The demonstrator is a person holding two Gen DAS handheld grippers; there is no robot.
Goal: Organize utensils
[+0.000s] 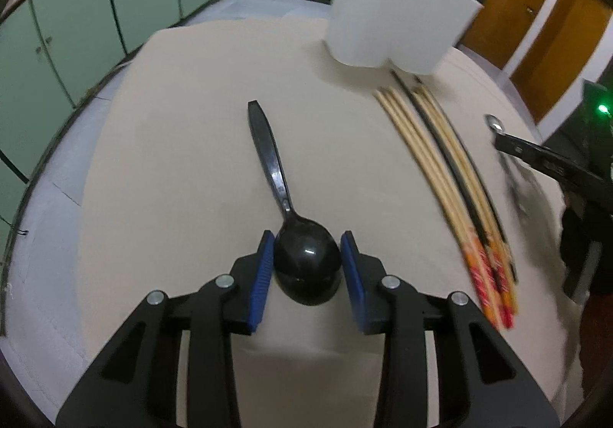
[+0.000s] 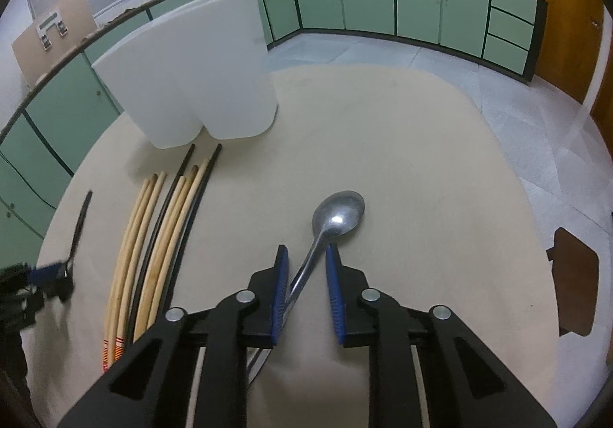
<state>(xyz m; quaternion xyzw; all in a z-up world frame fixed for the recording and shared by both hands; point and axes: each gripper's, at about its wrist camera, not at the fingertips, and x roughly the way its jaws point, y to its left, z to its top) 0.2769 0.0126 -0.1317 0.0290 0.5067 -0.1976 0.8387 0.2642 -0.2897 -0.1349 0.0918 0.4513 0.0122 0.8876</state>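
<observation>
The left claw (image 1: 307,248) straddled the bowl of a black spoon (image 1: 302,259), its blue pads (image 1: 261,278) pressed to either side of the bowl, grasping it. The spoon lay on the beige table (image 1: 184,144) with its handle pointing away from the claw toward the white holder (image 1: 394,18) at the table's far side. To the right of the spoon, between it and the other claw, lay a bundle of chopsticks (image 1: 440,167), pale wooden ones mixed with black ones, their tips just short of the holder's base.

The right claw (image 2: 306,259) stood over the handle of a steel spoon (image 2: 337,215). The handle leaned against the left pad (image 2: 280,298), while the right pad stood clear of it, so the claw was released. That spoon's bowl lay face up beyond the fingertips, well to the right of the holder (image 2: 199,68). The chopsticks (image 2: 161,236) lay left of this claw, reaching up to the holder.
</observation>
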